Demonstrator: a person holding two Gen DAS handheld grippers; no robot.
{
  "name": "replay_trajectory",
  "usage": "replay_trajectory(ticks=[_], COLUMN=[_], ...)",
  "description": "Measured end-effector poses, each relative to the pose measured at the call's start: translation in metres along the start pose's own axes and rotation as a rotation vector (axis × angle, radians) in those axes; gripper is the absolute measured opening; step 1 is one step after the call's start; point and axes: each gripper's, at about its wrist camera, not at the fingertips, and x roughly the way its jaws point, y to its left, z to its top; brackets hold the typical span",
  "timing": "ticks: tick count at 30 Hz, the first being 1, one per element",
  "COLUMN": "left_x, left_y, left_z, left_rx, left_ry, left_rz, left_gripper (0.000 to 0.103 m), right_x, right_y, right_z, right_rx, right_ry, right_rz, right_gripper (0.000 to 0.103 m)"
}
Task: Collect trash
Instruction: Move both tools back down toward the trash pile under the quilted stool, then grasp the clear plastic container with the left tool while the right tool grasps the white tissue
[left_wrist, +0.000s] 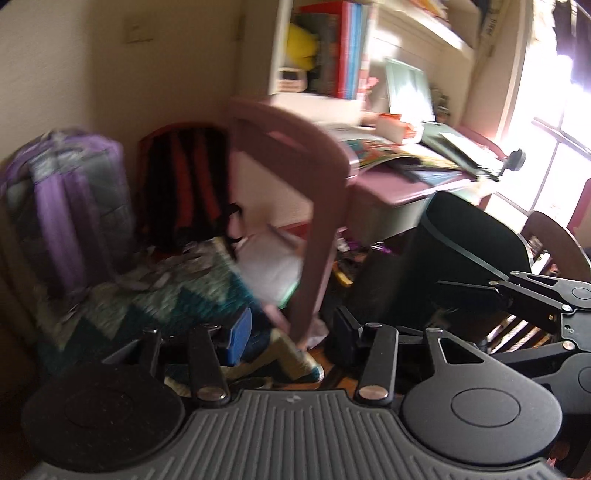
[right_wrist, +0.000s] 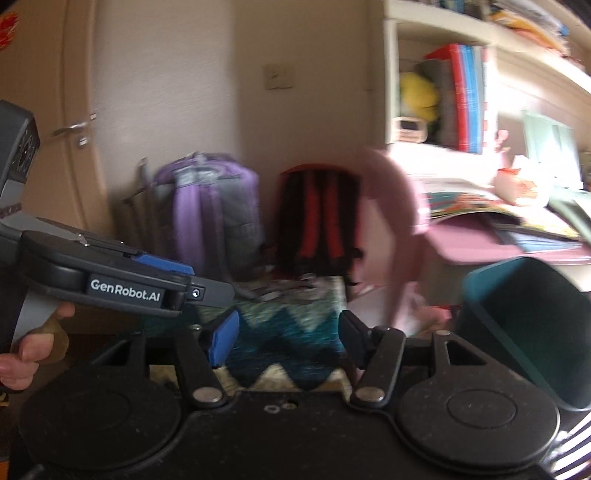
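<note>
- honestly we're barely started here: neither tool is carrying anything, so no trash picked up that we can see
- left tool (left_wrist: 291, 332) has its jaws apart with nothing between them, just rug and chair leg showing through the gap
- right tool (right_wrist: 288, 338) is also apart and empty, looking at the zigzag rug (right_wrist: 295, 332) on the floor
- the dark bin (right_wrist: 528, 332) sits to the right, close by the right tool, under the near edge of the pink surface (right_wrist: 480, 243); in the left wrist view it's the black tub (left_wrist: 461, 251) far right of the chair
- likely trash: a pale crumpled scrap (left_wrist: 317, 330) on the floor at the foot of the pink chair (left_wrist: 314, 206), just past the left tool's jaws, plus some small bits further back under the surface; too blurry to say what they are
- purple backpack (right_wrist: 214, 214) and red and black backpack (right_wrist: 317, 218) lean on the far wall, not our problem
- what's left, as we read it: pretty much everything, grabbing the scraps and dropping them in the bin
</note>
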Motion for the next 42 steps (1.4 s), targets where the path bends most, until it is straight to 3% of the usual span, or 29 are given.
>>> replay_trajectory(ticks=[3,5,7,20,25,32,42], left_x=[-0.006,-0.007,-0.003,0.071,0.118,0.18,0.257], left_y=[0.032,0.053,0.074,0.192,0.238,0.299,0.368], left_z=[-0.022,-0.037,-0.054,-0.153,-0.188,-0.235,-0.316], left_rx=[-0.036,-0.057,-0.08,-0.215,-0.298,-0.303,-0.16], left_ry=[0.008,0.014,0.028,0.156,0.26,0.385,0.58], left_rz=[0.045,0.078,0.118,0.324,0.32,0.331,0.239], left_gripper=[0.049,0.06,0.062,0.082,0.083,0.083,0.083], right_x=[0.022,0.041,0.063,0.207,0.257,0.322,0.395], right_y=[0.022,0.038,0.052,0.111,0.126,0.152,0.206], right_z=[-0.008,-0.018,-0.031,-0.127,-0.173,-0.245,-0.364], right_rx=[0.001,0.0,-0.005,-0.009,-0.025,-0.114,-0.359], right_ry=[0.032,0.065,0.105,0.339,0.429,0.596,0.856], right_rz=[0.06,0.104,0.14,0.289,0.307,0.363,0.456], right_gripper=[0.059,0.06,0.06,0.06,0.06,0.06,0.06])
